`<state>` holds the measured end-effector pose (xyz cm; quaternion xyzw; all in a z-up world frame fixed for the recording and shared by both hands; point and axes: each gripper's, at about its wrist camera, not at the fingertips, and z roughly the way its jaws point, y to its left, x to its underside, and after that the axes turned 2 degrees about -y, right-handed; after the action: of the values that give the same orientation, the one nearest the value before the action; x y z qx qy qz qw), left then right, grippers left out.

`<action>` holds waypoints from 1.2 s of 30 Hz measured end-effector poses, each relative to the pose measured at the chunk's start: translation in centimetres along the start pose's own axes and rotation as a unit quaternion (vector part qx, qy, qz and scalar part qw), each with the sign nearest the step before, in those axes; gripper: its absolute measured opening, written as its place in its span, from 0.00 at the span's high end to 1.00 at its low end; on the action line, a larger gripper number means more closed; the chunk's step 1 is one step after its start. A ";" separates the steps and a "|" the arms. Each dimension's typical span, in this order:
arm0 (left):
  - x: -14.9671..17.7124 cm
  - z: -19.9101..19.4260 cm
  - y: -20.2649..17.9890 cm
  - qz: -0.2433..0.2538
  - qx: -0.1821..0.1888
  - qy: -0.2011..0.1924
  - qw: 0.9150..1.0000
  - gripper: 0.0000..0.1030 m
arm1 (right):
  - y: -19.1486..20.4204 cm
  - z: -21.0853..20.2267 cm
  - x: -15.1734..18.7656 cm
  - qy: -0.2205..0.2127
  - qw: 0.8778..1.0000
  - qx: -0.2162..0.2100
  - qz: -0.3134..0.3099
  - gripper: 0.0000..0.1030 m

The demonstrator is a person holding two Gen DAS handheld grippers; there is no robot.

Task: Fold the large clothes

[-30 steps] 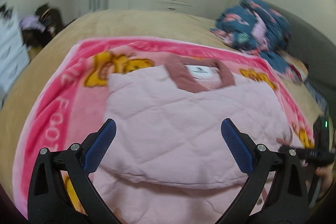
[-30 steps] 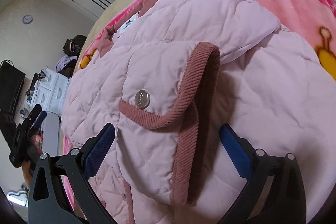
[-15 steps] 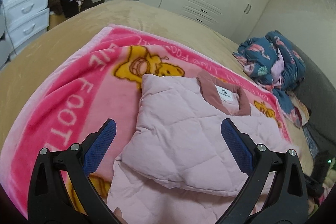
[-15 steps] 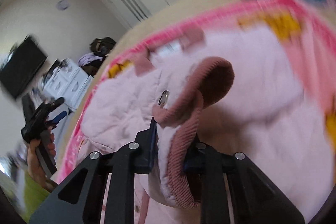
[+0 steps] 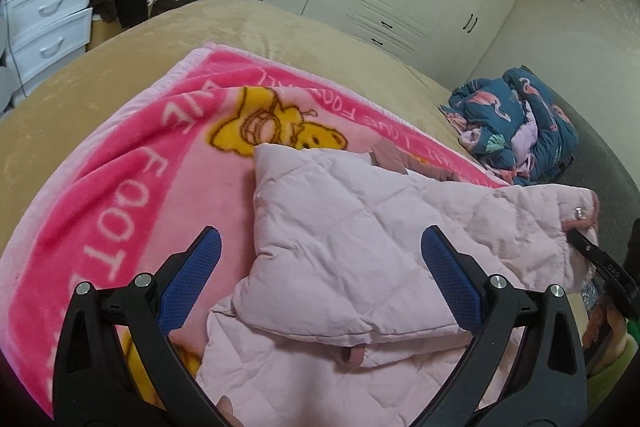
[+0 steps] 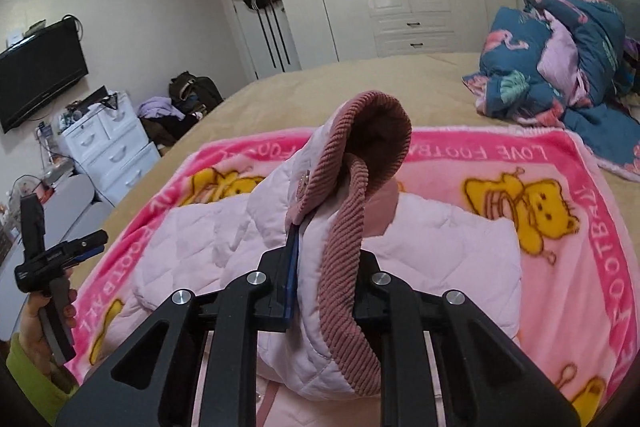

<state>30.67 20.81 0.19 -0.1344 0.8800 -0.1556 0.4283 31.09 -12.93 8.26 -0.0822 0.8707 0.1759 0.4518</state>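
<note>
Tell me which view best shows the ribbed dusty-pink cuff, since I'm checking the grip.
The right wrist view: the ribbed dusty-pink cuff fills the centre, pinched by the right gripper. The left wrist view shows only a sliver at the right edge.

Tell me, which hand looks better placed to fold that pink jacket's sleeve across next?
The right. Its gripper is already shut on the sleeve cuff of the pink jacket, lifted clear. The left gripper hangs open, holding nothing.

Bed [image 6: 320, 83] w/ pink blanket [image 6: 560, 195], bedding heap [image 6: 560, 59].
</note>
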 end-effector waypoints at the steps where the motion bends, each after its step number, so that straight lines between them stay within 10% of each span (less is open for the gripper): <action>1: 0.1 0.2 -0.3 0.003 0.002 0.002 1.000 0.09 | -0.1 0.4 0.2 0.002 1.000 0.004 0.002 0.84; 19: 2.0 3.6 -3.7 0.055 0.011 0.039 0.998 0.09 | -1.6 2.9 2.9 0.037 0.998 0.029 0.041 0.79; 36: 2.6 4.6 -4.8 0.069 0.021 0.052 0.996 0.09 | -2.6 1.4 3.9 0.008 0.995 0.084 0.056 0.39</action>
<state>33.29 14.71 -2.52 -0.0556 0.9049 -0.1510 0.3941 30.71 -14.78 3.74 0.0032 0.8894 0.1269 0.4392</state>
